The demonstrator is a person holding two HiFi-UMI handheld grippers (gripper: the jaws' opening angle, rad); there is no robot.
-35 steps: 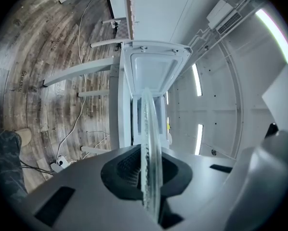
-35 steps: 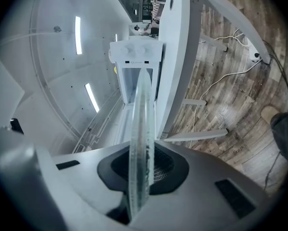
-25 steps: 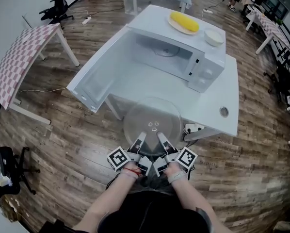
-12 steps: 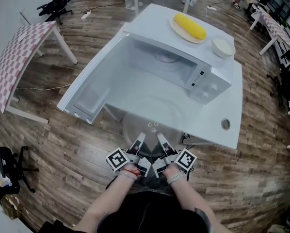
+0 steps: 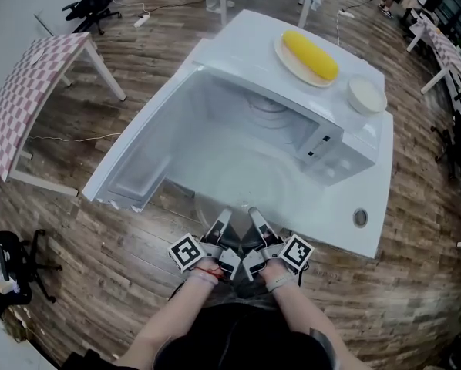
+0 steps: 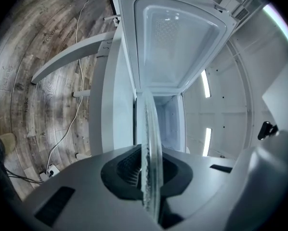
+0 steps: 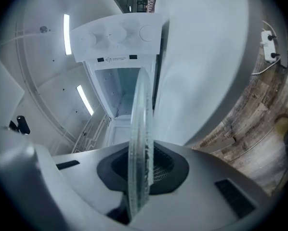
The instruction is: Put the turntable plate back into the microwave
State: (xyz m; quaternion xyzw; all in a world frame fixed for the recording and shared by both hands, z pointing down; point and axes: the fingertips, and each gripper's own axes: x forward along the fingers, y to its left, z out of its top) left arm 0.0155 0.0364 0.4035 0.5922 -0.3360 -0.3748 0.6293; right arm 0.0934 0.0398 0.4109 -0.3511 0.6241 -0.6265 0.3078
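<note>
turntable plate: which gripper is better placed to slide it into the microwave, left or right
Neither: left gripper and right gripper both clamp the turntable plate at its near rim, side by side, facing the open microwave. Likely push with both.

One microwave (image 5: 215,122) stands on one worktop (image 5: 346,195), with one corn cob (image 5: 311,55), one dish (image 5: 284,52) and one bowl (image 5: 367,95) on top, plus one turntable plate (image 6: 150,148) and two claws: left claw (image 5: 221,223), right claw (image 5: 258,223).

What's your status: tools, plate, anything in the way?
Left tool and right tool shut on plate rim. Plate in front of open microwave, not yet inside. Door swung wide; nothing seen blocking.
</note>
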